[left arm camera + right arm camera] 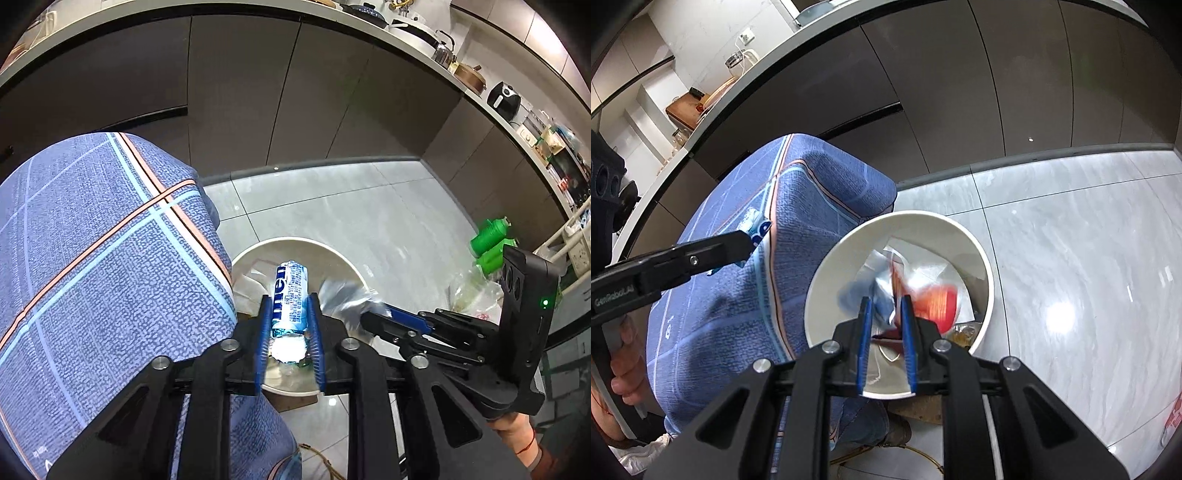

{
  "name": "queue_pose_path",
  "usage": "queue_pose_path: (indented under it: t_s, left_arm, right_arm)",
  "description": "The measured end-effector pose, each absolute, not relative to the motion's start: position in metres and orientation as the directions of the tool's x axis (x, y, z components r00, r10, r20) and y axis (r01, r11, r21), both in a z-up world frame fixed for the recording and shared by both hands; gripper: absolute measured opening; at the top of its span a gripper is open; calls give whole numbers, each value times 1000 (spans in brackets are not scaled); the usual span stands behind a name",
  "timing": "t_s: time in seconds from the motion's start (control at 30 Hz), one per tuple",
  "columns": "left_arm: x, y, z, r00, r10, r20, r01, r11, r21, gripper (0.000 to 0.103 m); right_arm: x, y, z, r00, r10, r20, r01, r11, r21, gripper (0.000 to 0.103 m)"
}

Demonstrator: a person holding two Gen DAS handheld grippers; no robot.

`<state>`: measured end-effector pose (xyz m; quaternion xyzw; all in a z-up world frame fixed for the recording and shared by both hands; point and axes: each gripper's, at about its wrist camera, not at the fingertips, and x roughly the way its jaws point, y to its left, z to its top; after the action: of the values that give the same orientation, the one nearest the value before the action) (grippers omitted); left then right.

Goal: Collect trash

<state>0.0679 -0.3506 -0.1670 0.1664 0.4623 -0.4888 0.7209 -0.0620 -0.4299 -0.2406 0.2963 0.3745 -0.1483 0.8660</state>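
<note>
A white round bin (343, 264) (982, 258) stands on the floor beside a table under a blue plaid cloth (92, 258) (798, 206). My left gripper (290, 302) is shut on a blue and white wrapper roll (290, 295), held over the bin's rim; its tip also shows in the right wrist view (753, 232). My right gripper (886, 306) is over the bin mouth, its jaws apart, with a blurred silver, blue and red wrapper (897, 280) between and below the fingertips. In the left wrist view it (373, 317) has blurred silver foil (343, 299) at its tip. The bin holds white paper and red packaging.
Dark cabinet fronts (295, 92) run along the far side under a countertop with pots and appliances. Green plastic bottles (491, 240) and a clear plastic bag (476, 291) lie on the grey tiled floor (1071, 258) at the right.
</note>
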Motion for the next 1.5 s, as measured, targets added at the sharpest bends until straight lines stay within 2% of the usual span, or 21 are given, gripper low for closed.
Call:
queue_pose_path:
  t_s: [0.03,0.1,0.17,0.23,0.33,0.37,0.4,0.43,0.47,0.63,0.97,1.27,1.5]
  left_arm:
    - [68,-353,-169,92,-552,-828,858,467,-216,30]
    - [67,-355,-169,107,-561,-821,851,478,-215,50]
    - [66,-357,-166,119,-573,-811,849,483,-217,58]
    - [68,-355,-162,137,-589,-797,843,492,-218,67]
    - [70,-351,-153,179,-611,-771,828,517,-218,81]
    - [72,-348,-150,193,-619,-761,822,525,-219,85]
    - [72,-345,-148,207,-627,-751,817,534,-220,90]
    - [72,-344,-144,226,-630,-743,811,545,-216,93]
    - [73,-341,-141,246,-631,-736,805,556,-207,94]
    - [73,-329,-135,320,-603,-731,774,611,-165,95]
    - [88,-285,-129,369,-570,-734,712,681,-171,95]
    - [86,-249,-99,468,-530,-707,666,737,-111,95]
    - [83,-184,-54,600,-454,-658,567,822,-50,95]
  right_arm:
    - [-61,-431,-242,675,-34,-737,478,782,401,19]
    - [-59,-431,-245,676,-36,-736,474,786,397,20]
    - [-59,-431,-245,683,-42,-730,469,791,394,33]
    - [-61,-433,-243,697,-59,-715,463,797,387,60]
    - [-65,-434,-238,711,-81,-699,453,813,367,77]
    - [-66,-435,-237,713,-86,-696,451,816,361,79]
    - [-67,-435,-236,715,-88,-694,448,819,357,86]
    - [-68,-435,-236,719,-88,-689,443,822,358,94]
    - [-69,-436,-235,723,-86,-686,440,822,361,98]
    - [-63,-432,-237,702,-61,-710,443,818,367,100]
    - [-56,-415,-226,685,-83,-723,436,842,317,100]
    - [-55,-396,-194,714,-110,-692,418,859,295,100]
    - [-44,-357,-141,765,-113,-634,335,911,242,100]
